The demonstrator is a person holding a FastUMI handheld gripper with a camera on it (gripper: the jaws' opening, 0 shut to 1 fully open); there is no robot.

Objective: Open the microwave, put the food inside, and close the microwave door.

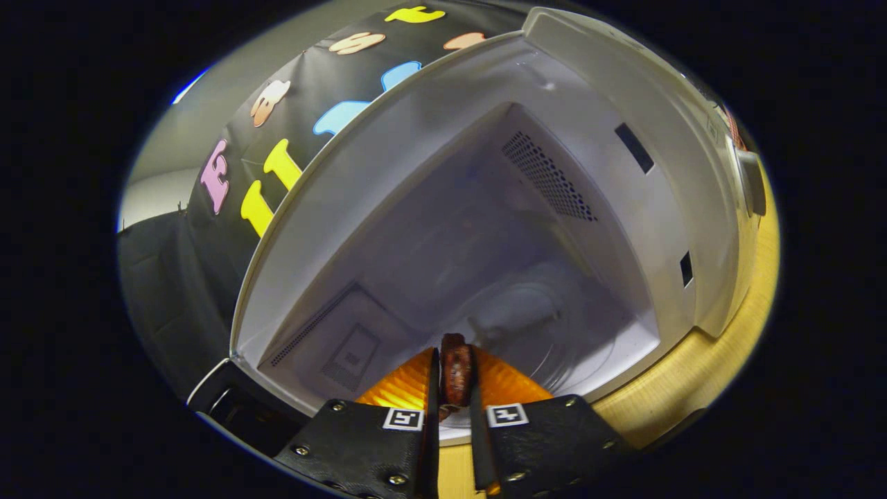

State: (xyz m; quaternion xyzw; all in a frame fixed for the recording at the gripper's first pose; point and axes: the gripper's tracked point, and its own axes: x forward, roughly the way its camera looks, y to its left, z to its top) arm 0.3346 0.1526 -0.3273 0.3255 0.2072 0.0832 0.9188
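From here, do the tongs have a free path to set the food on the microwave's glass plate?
Probably yes. The microwave stands open, and the tongs are shut on the food at its opening, with the glass plate just beyond and nothing between.

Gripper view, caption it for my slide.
Gripper shut on food, entering the open microwave on the wooden table.

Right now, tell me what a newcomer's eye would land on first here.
First, the piece of brown food pinched between the gripper fingers, both pressing on it. Beyond it gapes the white microwave with its cavity open, a glass turntable on its floor just ahead of the food. The microwave stands on a wooden table.
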